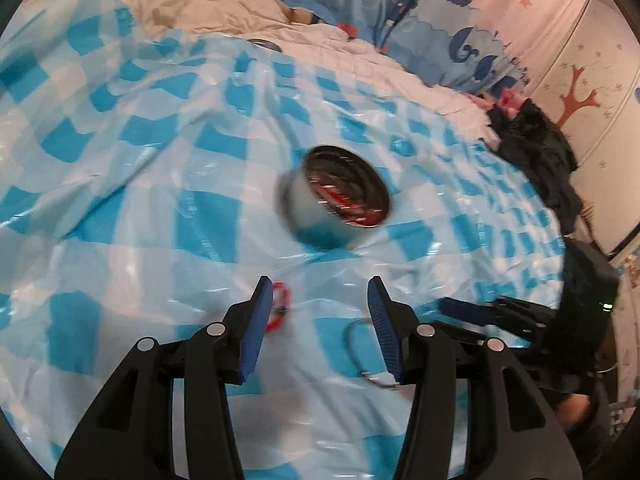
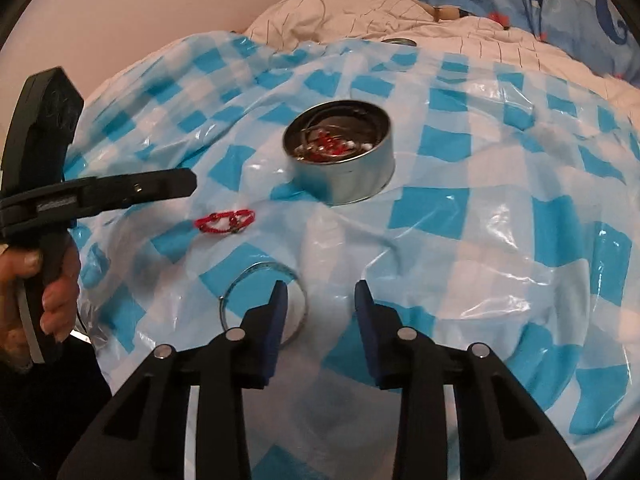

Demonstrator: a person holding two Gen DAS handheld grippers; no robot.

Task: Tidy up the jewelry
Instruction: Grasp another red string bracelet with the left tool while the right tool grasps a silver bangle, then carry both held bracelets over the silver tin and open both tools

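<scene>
Left wrist view blurs tin (image 1: pixel 340 196); both tools (image 1: pixel 318 322) (image 2: pixel 321 312) apart, empty, partly hiding bangle (image 2: pixel 264 304).

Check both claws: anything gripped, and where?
Nothing held. Left claw and right claw are open; red bracelet and silver ring lie loose on the checked sheet.

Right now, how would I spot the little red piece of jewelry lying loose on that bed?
Find the blue-and-white checked plastic sheet over the bed, then the round metal tin at its middle. Nearer than the tin, to its left, lies the red cord bracelet. Its neighbour, the silver hoop, is plain metal wire and bigger.
</scene>
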